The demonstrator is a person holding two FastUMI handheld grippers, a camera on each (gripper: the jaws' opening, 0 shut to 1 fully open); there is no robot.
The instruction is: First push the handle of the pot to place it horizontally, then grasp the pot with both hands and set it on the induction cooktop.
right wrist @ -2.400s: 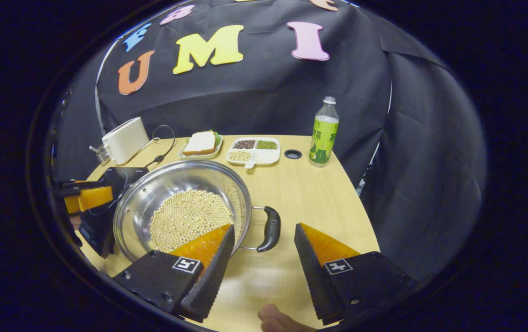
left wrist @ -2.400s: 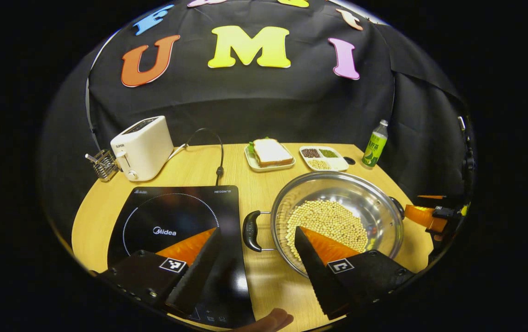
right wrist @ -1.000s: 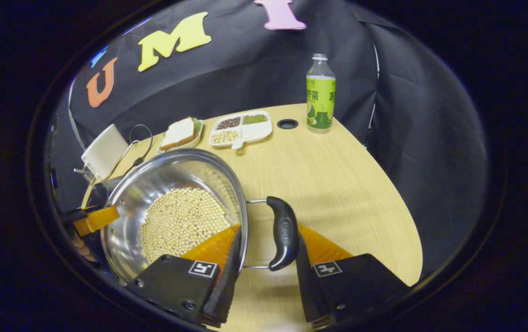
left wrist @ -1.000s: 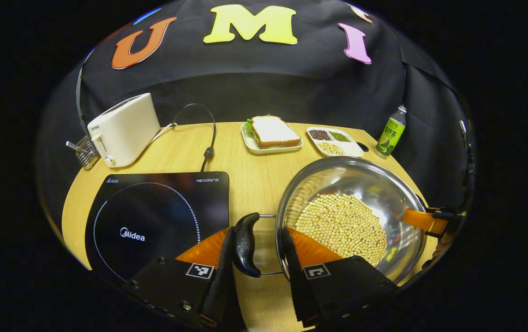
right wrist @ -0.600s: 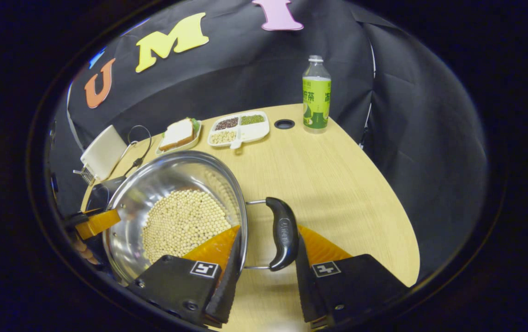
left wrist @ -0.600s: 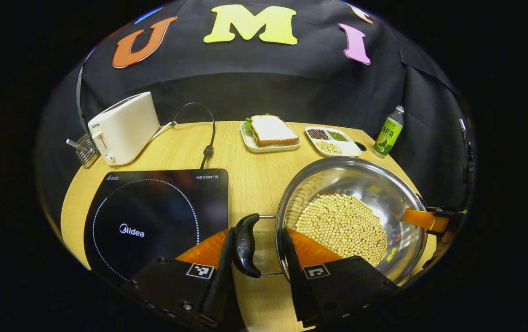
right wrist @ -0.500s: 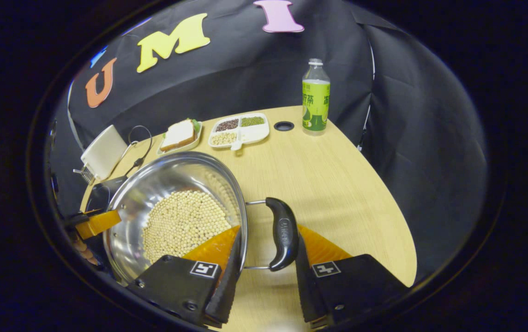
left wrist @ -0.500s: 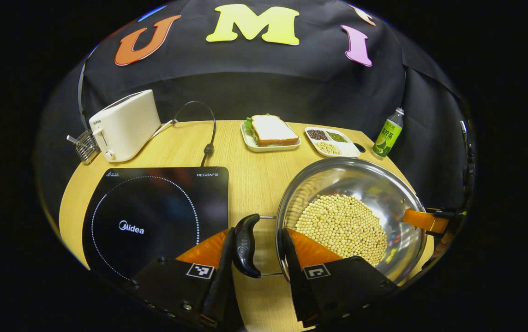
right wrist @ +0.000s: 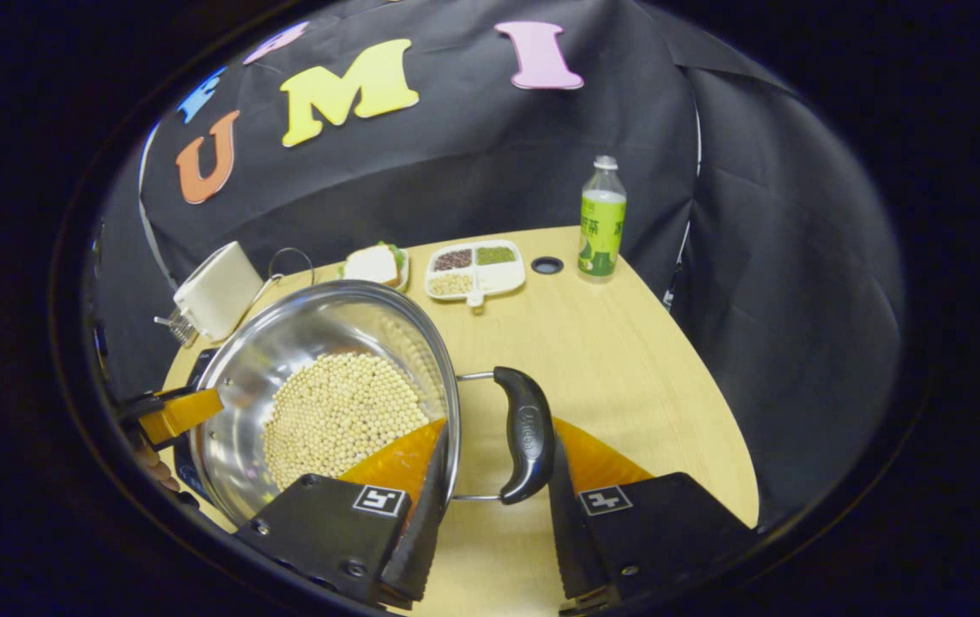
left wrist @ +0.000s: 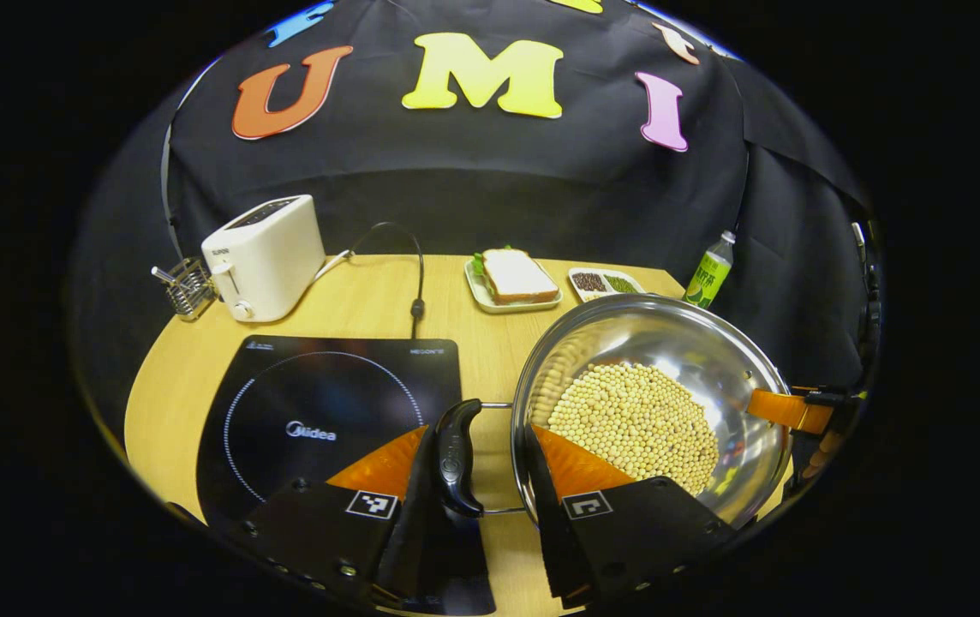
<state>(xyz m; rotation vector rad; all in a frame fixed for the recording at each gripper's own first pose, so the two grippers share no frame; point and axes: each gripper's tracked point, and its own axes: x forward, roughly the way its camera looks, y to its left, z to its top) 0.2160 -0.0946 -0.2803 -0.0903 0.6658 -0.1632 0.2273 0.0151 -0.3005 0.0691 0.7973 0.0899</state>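
A steel pot (left wrist: 627, 305) holding soybeans (left wrist: 637, 418) hangs above the wooden table (left wrist: 370, 296). My left gripper (left wrist: 478, 435) is shut on its black left handle (left wrist: 454, 452), which now overlaps the right edge of the black induction cooktop (left wrist: 319, 403). In the right gripper view the pot (right wrist: 301, 302) is at the left, and my right gripper (right wrist: 495, 428) is shut on the black right handle (right wrist: 526, 437). Each view shows the other gripper's orange finger at the pot's far rim: the right gripper (left wrist: 785, 410) and the left gripper (right wrist: 175, 411).
A white toaster (left wrist: 264, 254) and a wire rack (left wrist: 187, 288) stand at the back left, with a cable (left wrist: 411, 274) running to the cooktop. A sandwich plate (left wrist: 514, 279), a divided seed tray (right wrist: 475, 267) and a green bottle (right wrist: 601, 219) line the back.
Both grippers have lifted the pot and carried it left. The cooktop has slid right in the left gripper view, under the left handle. The pot's rim now hides part of the seed tray.
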